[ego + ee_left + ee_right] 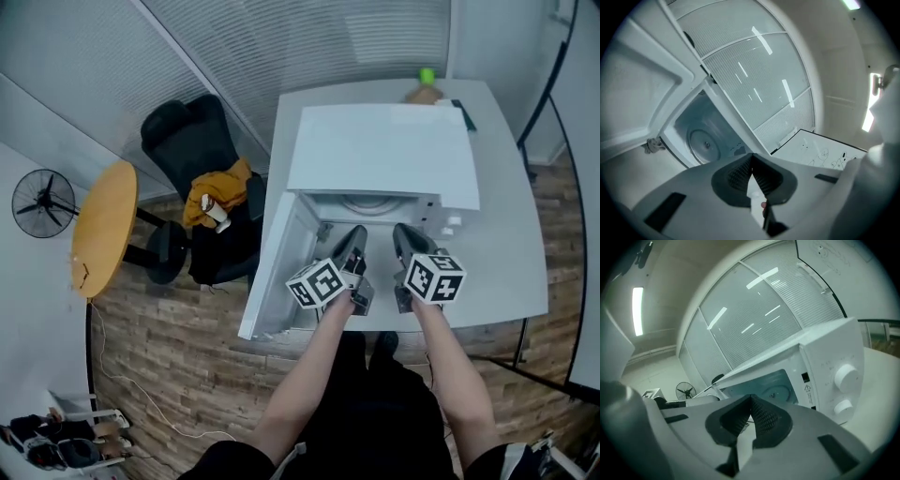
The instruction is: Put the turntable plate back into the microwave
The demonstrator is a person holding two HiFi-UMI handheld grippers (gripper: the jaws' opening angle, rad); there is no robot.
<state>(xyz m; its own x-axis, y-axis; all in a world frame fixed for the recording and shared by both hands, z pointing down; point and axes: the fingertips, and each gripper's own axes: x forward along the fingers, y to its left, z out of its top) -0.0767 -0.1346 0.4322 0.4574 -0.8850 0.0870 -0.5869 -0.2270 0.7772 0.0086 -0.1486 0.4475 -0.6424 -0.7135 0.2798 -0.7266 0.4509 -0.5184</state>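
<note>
Nearby, a black office chair [183,131] draped with an orange garment [220,187] stands just beside the white table [506,262]. A round wooden side table [103,225] and a black floor fan [42,202] stand further left.

On the white table sits the white box-shaped microwave [380,150]. Its door [272,272] is swung open to the left and reaches out near the table's front edge. A green-capped bottle [427,84] stands behind the microwave.

The left gripper [356,234] and right gripper [405,234] hover side by side in front of the open cavity, apart from it. Each has its jaws pressed together tip to tip.

The open door walls in the left gripper's side. To the right, the control panel [825,362] with two round white knobs [846,377] borders the opening, and bare tabletop lies beyond.

The round, pale, glassy turntable plate [370,204] lies flat on the cavity floor inside the microwave, with a small raised centre.
</note>
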